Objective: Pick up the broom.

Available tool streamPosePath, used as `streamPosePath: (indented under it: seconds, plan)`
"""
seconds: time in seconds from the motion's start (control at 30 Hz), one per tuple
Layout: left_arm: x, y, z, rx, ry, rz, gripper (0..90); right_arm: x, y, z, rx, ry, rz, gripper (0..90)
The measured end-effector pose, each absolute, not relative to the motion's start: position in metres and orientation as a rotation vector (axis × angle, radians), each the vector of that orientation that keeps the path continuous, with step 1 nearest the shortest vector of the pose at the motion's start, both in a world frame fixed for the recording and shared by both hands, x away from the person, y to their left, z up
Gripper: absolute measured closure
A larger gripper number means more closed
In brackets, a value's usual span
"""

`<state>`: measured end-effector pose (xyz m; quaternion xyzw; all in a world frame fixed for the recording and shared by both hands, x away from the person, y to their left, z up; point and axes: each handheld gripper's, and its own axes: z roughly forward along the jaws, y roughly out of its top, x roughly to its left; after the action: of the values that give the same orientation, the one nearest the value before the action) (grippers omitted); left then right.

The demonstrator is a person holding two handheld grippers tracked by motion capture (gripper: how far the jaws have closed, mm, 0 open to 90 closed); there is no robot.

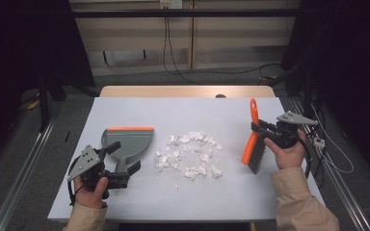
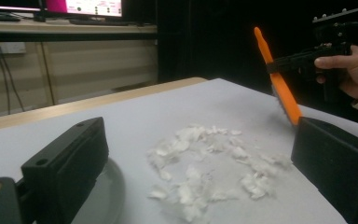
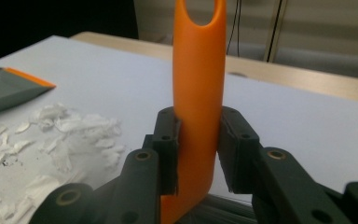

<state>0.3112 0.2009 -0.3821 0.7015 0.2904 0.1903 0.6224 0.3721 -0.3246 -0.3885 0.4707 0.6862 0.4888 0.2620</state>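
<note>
Right tongs [image 1: 259,129]: we hold them clamped on the brush [image 1: 252,139].
Left tongs [image 1: 125,161]: spread astride the dustpan [image 1: 127,142] handle.
Scraps [image 1: 190,154]: between both tongs.
Risk: we sweep, the ungripped pan slides, scraps scatter.

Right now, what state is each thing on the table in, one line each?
Brush: lifted and tilted, bristles just above the table, orange handle clamped in the right tool.
Dustpan: flat on the table, orange lip facing away, handle between the left tool's open jaws, not clamped.
White scraps: loose pile, unswept, between dustpan and brush.
Table: covered by a white sheet.
</note>
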Motion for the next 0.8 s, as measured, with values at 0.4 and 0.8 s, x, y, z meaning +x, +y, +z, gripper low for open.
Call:
streamPosePath:
  seconds: [0.4, 0.8]
  plan:
    - [0.318, 0.160, -0.379, 1.633, 0.603, 0.385, 3.2, 0.345, -0.343, -0.385, 1.202, 1.685, 1.521, 70.8]
    - [0.329, 0.127, -0.384, 1.660, 0.577, 0.320, 3.8, 0.347, -0.331, -0.374, 1.161, 1.675, 1.583, 70.7]
